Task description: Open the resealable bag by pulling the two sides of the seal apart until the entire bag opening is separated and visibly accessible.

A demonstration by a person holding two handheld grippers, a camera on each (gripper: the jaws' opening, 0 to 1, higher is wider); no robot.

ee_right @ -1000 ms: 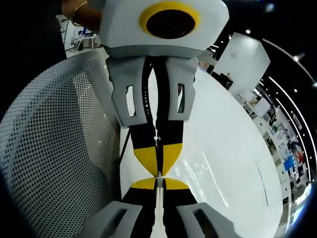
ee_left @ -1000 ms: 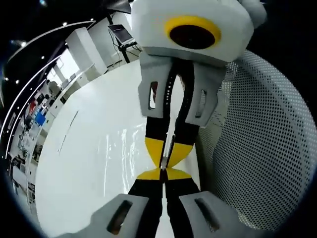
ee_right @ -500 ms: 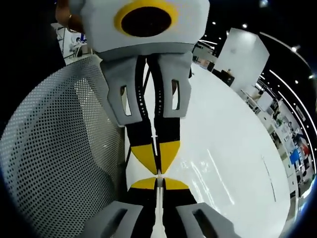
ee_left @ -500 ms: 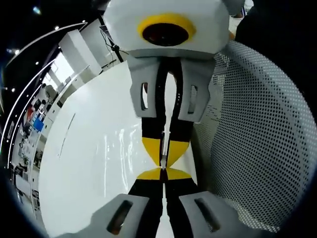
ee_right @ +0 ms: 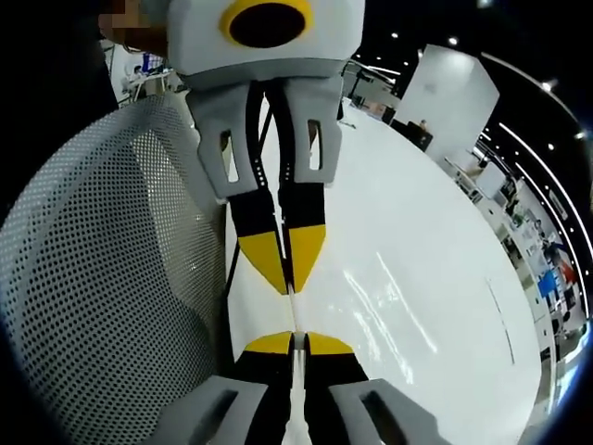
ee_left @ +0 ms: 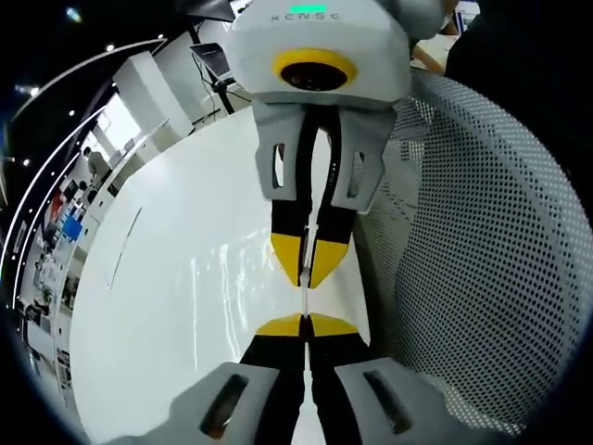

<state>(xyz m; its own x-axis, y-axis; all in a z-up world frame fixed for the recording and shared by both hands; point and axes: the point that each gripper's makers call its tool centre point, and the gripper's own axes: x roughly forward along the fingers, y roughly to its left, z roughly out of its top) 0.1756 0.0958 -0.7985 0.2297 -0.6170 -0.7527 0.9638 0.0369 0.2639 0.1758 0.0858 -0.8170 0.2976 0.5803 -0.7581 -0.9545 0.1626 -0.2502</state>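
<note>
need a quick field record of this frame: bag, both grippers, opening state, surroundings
resealable bag: seen edge-on, a thin clear strip spanning the gap between the two grippers' tips
left gripper: shut on resealable bag, yellow tips pinched together
right gripper: shut on resealable bag, facing the left gripper tip to tip
opening: cannot tell; the bag's mouth is not visible from this angle
table: white, glossy, behind the grippers
mesh panel: white, perforated, beside the grippers
</note>
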